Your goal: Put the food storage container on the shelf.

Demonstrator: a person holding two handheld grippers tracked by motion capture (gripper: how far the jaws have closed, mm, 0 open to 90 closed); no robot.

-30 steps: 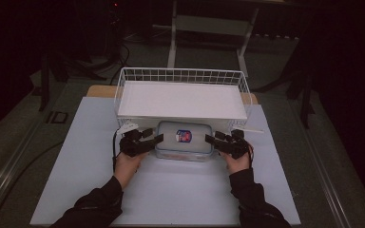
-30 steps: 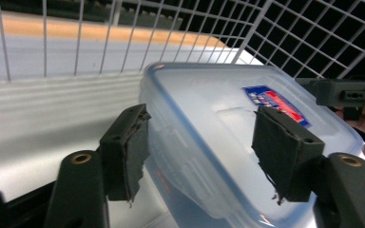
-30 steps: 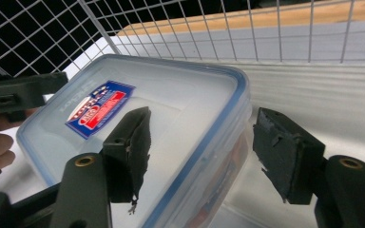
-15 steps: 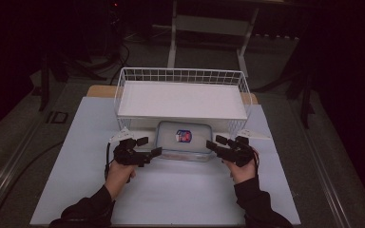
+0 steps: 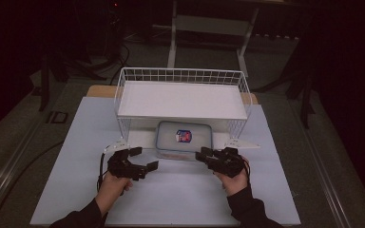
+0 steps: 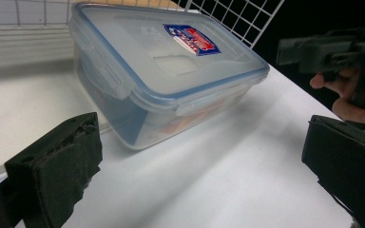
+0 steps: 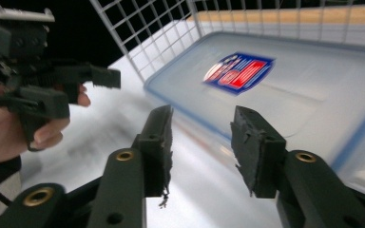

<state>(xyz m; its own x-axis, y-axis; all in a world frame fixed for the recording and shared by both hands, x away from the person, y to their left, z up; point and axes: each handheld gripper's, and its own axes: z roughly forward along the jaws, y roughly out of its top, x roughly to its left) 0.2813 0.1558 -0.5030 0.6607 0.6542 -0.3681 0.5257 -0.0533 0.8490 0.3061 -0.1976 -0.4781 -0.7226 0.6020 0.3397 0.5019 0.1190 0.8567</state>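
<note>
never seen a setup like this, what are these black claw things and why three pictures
A person sits at a table with a white mat and holds a hand tool with two black jaws in each hand: the left gripper and the right gripper. One picture comes from a camera overhead; each of the others from a camera riding on one tool, looking along its jaws. On the mat stands a white wire rack and, at its front, a clear plastic food box with a blue-rimmed lid. Both tools are open and hold nothing.

Dim lab or studio, white-topped table [image 5: 171, 199], cables on floor [image 5: 119, 52]; metal stand legs [image 5: 173, 33] behind
</note>
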